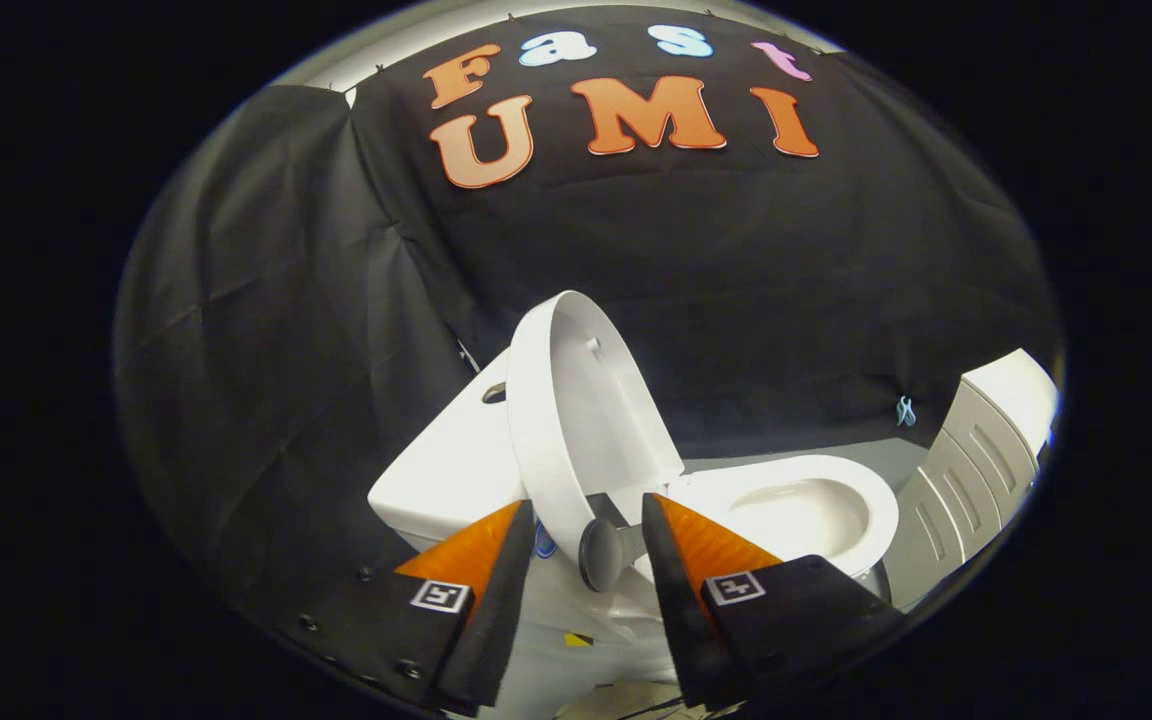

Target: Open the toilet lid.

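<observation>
Nearest the lens, the gripper (586, 520) shows its two wedge-shaped fingers (496, 580) spread apart, each carrying a small square black-and-white marker tag; their lower ends are cut off from view. Between the fingers, closer to the right one, sits a small round grey knob on a short stem (598, 553), fixed near the lower rim of the glossy white plastic oval toilet lid (576, 420). Neither finger clearly presses on the knob; the right one lies just beside its stem, but whether it touches cannot be told.

That lid stands raised, nearly upright, its hollow underside turned toward the bowl, leaning back by the smooth white ceramic cistern (456, 450), which has a dark oval flush button (493, 393) on top. Beyond the right finger lies the white oval toilet seat and bowl (806, 505), uncovered, with the pale inside of the bowl in sight; its front part is hidden behind the finger.

Beside the bowl stands a white moulded plastic cabinet with ribbed recessed panels (976, 460), partly cut off. A small pale clip (904, 410) hangs on the creased black cloth wall (266, 330). Below the lid, a tiny yellow label (576, 639) and a bluish spot (543, 540) are too small to read.
</observation>
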